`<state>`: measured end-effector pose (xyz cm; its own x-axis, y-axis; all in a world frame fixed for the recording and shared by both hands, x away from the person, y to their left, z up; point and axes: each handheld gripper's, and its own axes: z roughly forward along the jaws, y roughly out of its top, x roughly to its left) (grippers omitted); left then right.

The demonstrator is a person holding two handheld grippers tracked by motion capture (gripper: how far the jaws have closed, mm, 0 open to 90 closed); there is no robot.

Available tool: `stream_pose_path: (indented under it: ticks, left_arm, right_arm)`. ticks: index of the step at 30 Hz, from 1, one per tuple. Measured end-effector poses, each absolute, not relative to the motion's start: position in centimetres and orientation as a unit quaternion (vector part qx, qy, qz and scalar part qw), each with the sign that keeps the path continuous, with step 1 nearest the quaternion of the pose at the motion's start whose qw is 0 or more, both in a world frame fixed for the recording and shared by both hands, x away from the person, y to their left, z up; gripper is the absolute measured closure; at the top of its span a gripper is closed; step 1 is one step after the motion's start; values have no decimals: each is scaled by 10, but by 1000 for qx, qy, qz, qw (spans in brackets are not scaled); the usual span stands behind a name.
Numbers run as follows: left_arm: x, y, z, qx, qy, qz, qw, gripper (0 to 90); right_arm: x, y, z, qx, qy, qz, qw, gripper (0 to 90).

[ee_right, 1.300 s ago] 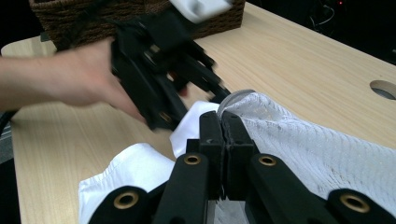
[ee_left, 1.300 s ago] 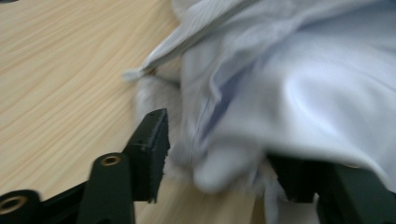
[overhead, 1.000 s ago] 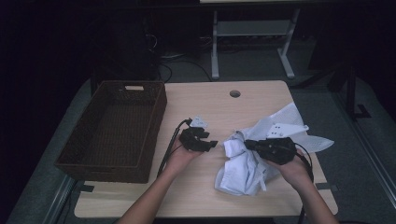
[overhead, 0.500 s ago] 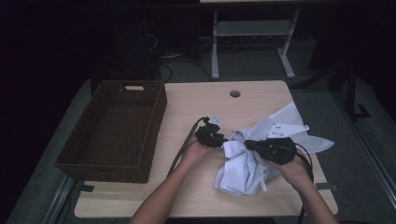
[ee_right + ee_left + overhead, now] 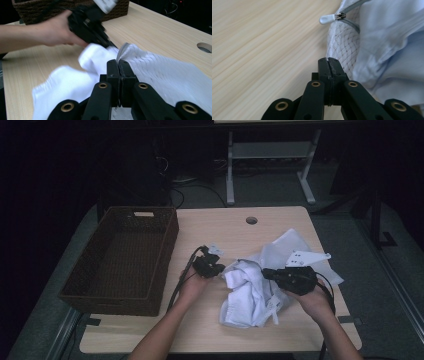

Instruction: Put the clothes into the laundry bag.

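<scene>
We see the right hand-held gripper (image 5: 118, 62) clamped on the white garment (image 5: 252, 292), the left hand-held gripper (image 5: 329, 60) pressed together at its nine-o'clock edge.

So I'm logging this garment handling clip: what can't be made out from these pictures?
- Left gripper: whether its shut jaws pinch the white garment; they sit at the mesh edge.
- Garment type: crumpled; zipper pull shows.
- Basket interior: too dark in high view.
- Person's left hand: motion-blurred in right gripper view.

no legible text (labels, brands, numbers)
</scene>
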<state>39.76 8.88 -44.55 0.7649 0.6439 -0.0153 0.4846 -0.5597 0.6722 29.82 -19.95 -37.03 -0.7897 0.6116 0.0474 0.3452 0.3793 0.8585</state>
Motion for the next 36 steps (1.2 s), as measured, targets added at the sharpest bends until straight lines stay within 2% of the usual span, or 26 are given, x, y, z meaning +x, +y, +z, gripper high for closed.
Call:
stream_pose_path:
  ticks: [3, 7, 9, 11, 14, 17, 21, 27, 34, 36]
  left_arm:
    - [387, 117, -440, 863, 352, 132, 339, 895]
    - [369, 135, -435, 861, 355, 134, 338, 872]
    - [359, 139, -435, 861, 354, 128, 343, 819]
    - [351, 142, -435, 858, 357, 120, 349, 718]
    - [339, 144, -432, 857, 356, 111, 356, 611]
    - [322, 145, -430, 862, 348, 96, 357, 539]
    - [302, 145, -429, 867, 331, 80, 364, 476]
    - [275, 148, -430, 877, 296, 59, 375, 384]
    - [254, 145, -438, 886, 263, 32, 381, 282]
    - [250, 144, -442, 887, 252, 20, 386, 243]
  right_arm:
    - [301, -198, -372, 292, 820, 471, 141, 882]
    - [304, -191, -376, 289, 825, 465, 138, 882]
    - [304, -188, -378, 289, 826, 464, 135, 881]
    - [303, -185, -380, 288, 830, 460, 132, 873]
    - [301, -186, -383, 294, 826, 464, 128, 793]
    - [296, -191, -388, 306, 820, 468, 118, 711]
    - [285, -196, -398, 321, 821, 459, 110, 643]
    - [267, -201, -412, 333, 826, 444, 100, 590]
    - [255, -196, -424, 335, 837, 422, 100, 582]
    - [256, -194, -427, 338, 840, 411, 107, 614]
